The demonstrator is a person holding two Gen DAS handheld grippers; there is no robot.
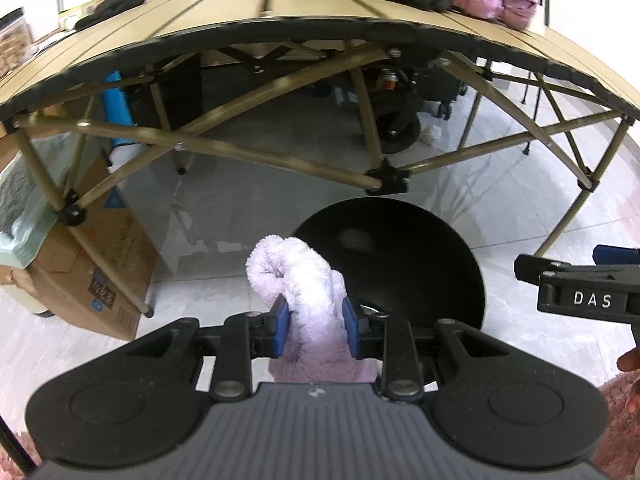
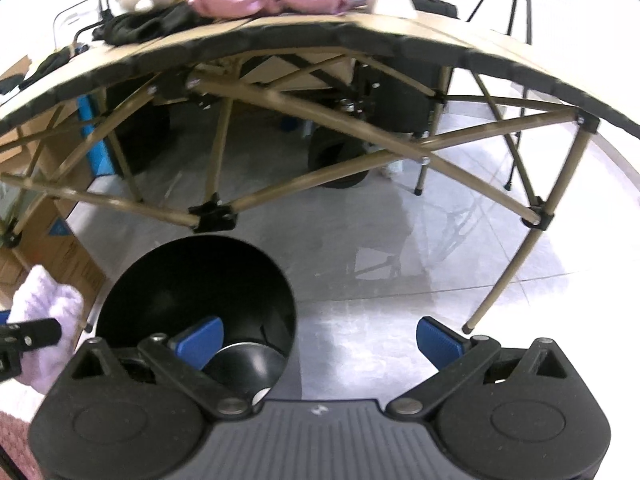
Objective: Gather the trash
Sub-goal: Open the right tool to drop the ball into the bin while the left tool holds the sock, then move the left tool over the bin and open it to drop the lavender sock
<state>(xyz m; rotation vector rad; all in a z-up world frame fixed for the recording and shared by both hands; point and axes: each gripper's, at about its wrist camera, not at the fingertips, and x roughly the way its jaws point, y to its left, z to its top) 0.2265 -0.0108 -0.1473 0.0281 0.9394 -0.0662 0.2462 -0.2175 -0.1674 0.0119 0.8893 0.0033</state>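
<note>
One cloth point(image 1: 308, 296) sat clamped in your left gripper point(image 1: 314, 330), bin point(image 1: 420, 248) just right; right gripper point(image 2: 320, 340) gaped empty.

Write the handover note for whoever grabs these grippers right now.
Left gripper: shut on a fluffy lilac cloth, held just short of the black bin.
Right gripper: open, empty, over the bin's right rim.
Bin stands on the floor in front of the folding table.
Done: cloth picked up.
Left: carry it over the bin's mouth and release; clothes on the table untouched.
</note>
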